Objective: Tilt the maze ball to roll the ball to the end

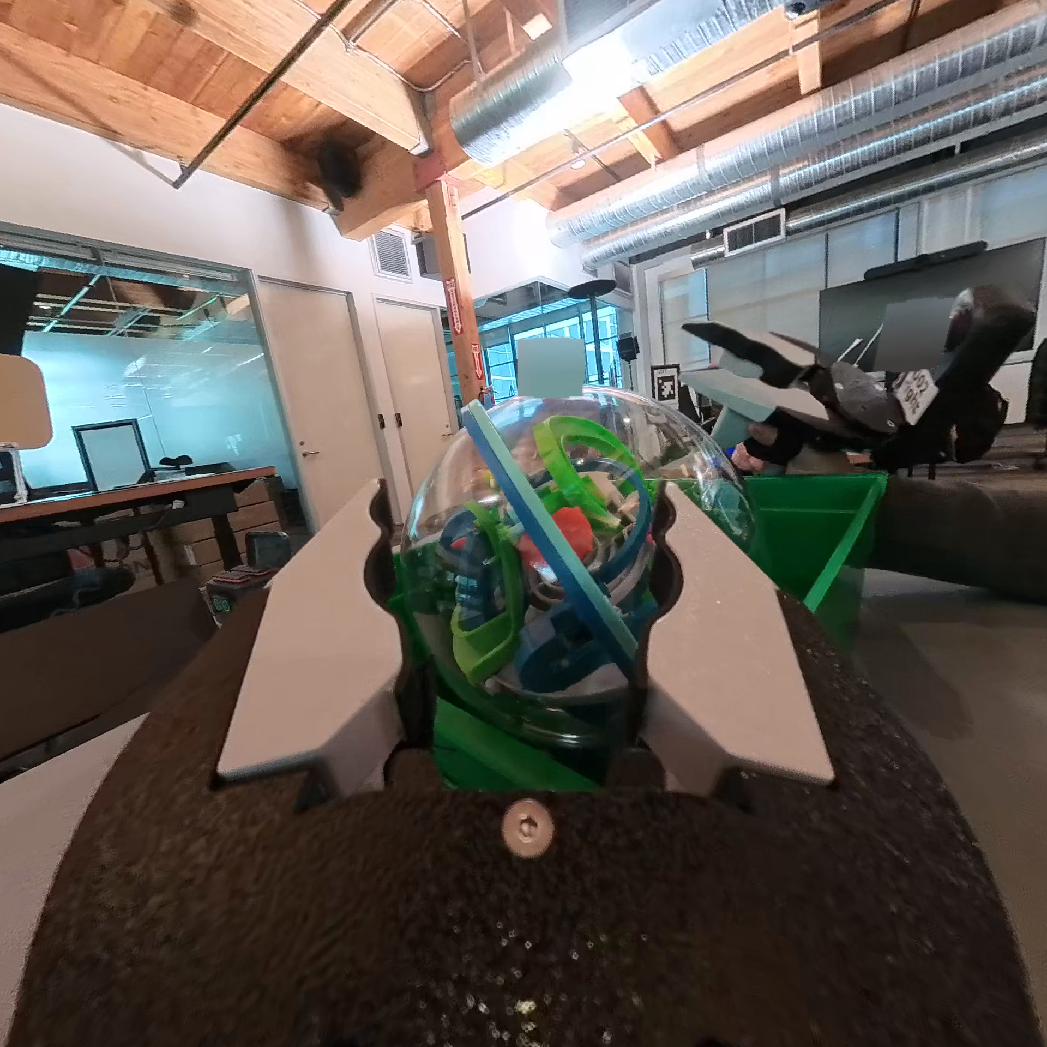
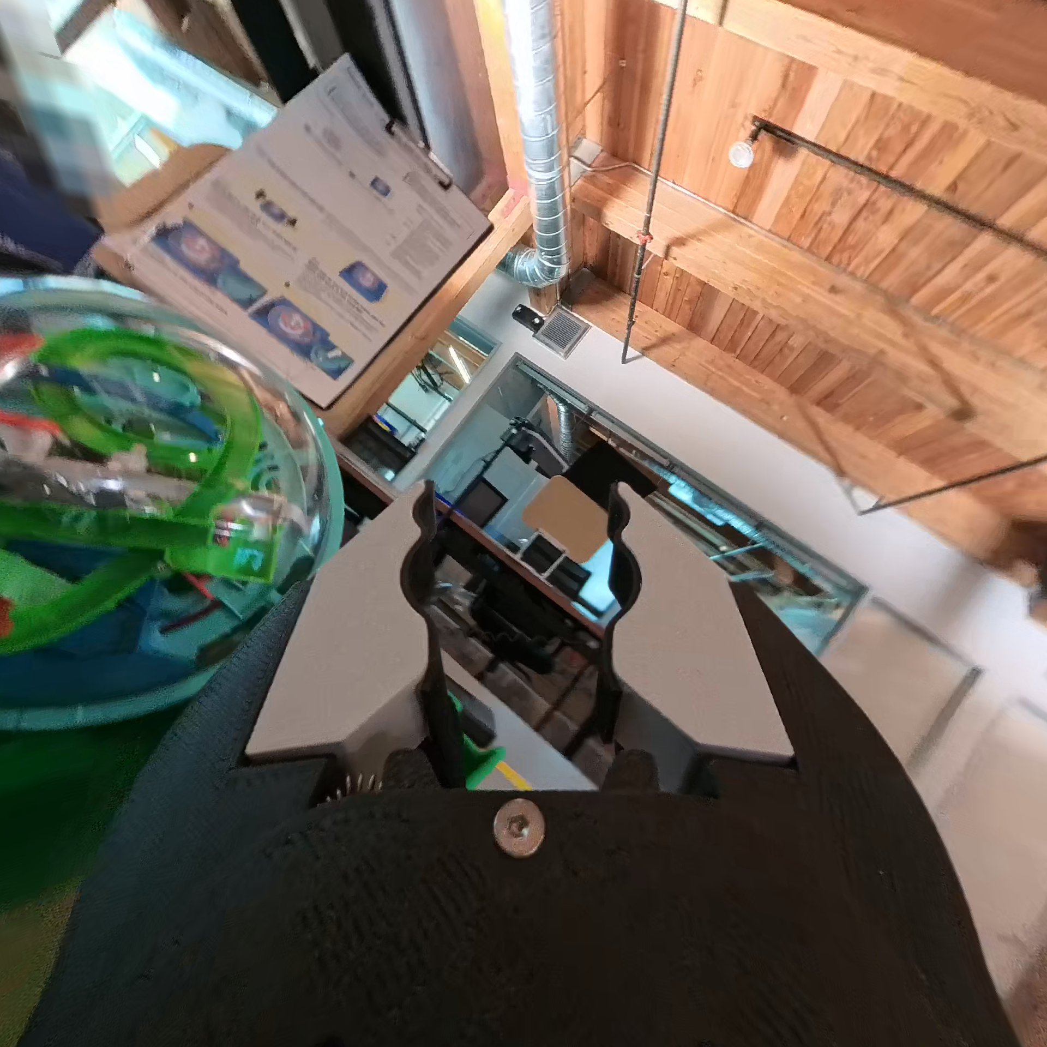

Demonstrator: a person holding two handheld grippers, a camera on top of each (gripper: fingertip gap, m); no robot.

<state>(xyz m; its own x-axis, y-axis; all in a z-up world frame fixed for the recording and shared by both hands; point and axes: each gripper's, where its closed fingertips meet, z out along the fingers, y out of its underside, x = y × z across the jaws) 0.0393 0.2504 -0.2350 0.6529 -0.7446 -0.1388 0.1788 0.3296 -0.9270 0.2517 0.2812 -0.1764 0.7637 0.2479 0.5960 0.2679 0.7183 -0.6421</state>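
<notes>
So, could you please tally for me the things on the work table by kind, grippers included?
Maze ball, clear with green and blue tracks inside: 1
Green stand under and behind the ball: 1
Grippers: 2, the left gripper with its fingers either side of the ball, the right gripper with nothing between its fingers
Total: 4
</notes>
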